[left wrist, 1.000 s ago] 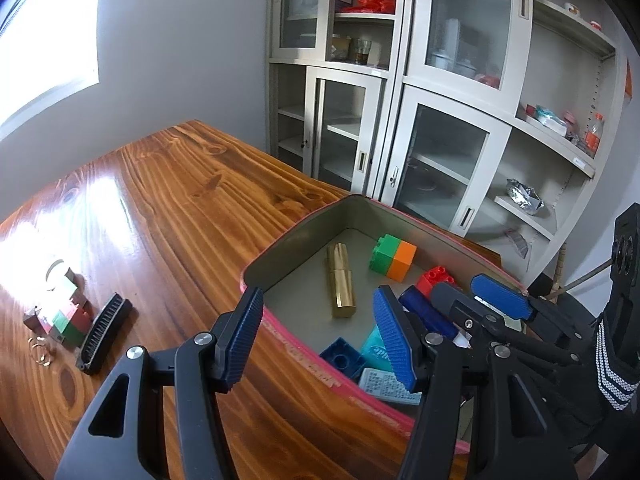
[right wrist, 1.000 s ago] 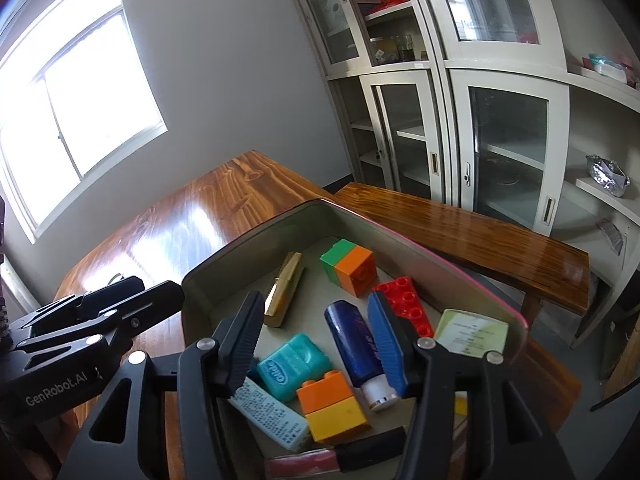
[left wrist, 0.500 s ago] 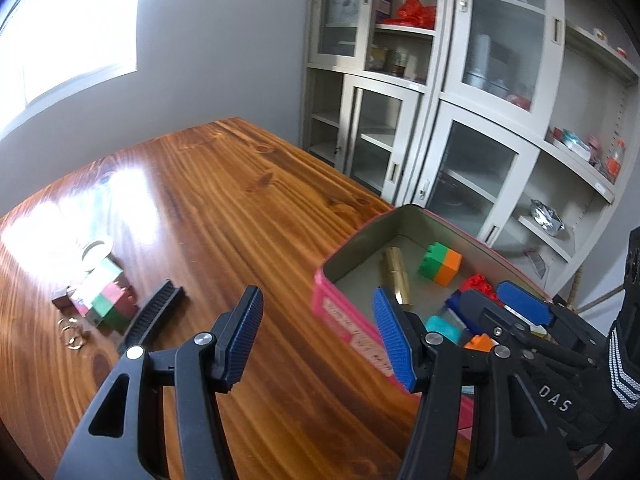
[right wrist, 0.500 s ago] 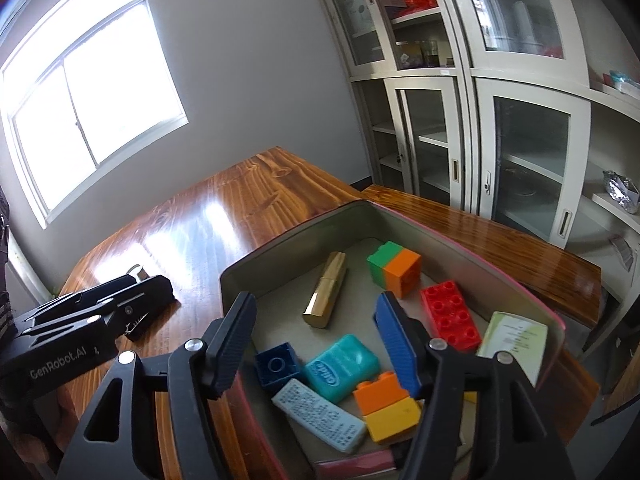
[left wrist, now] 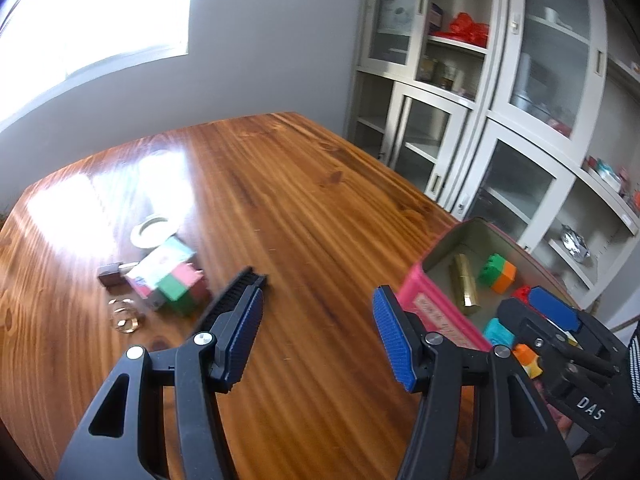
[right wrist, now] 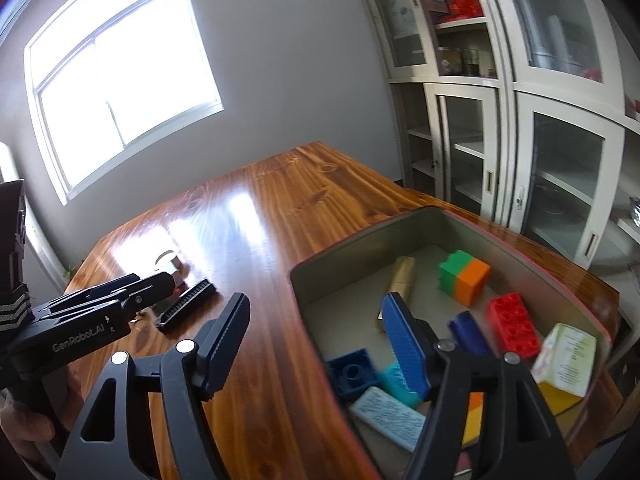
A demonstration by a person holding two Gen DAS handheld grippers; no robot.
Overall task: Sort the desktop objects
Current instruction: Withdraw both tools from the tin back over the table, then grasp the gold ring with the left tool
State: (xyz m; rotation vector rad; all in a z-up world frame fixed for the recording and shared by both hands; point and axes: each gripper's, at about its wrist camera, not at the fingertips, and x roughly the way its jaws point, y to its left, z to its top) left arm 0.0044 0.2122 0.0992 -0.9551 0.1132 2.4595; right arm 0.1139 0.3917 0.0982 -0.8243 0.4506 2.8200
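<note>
My left gripper (left wrist: 316, 336) stands open over bare wood, with nothing between its blue pads. Left of it lie a black comb (left wrist: 236, 296), a pink and green block stack (left wrist: 176, 284), a tape ring (left wrist: 150, 232) and small metal rings (left wrist: 124, 316). The pink tin (right wrist: 304, 280) holds a gold lipstick (right wrist: 402, 276), a green-orange block (right wrist: 464, 280), a red brick (right wrist: 512, 326), a blue tube (right wrist: 468, 332) and a blue brick (right wrist: 352, 372). My right gripper (right wrist: 316, 340) hovers across the tin's left wall. Its jaws are opening and grip nothing.
More small packs and a paper box (right wrist: 566, 364) crowd the tin's near side. Glass-door cabinets (left wrist: 480, 100) stand behind the table's far right edge. The left gripper (right wrist: 156, 284) shows at the left of the right wrist view, next to the comb (right wrist: 186, 306).
The left gripper has swung left from over the tin toward the comb and blocks. The right gripper's jaws have widened; the blue tube once between them now lies in the tin.
</note>
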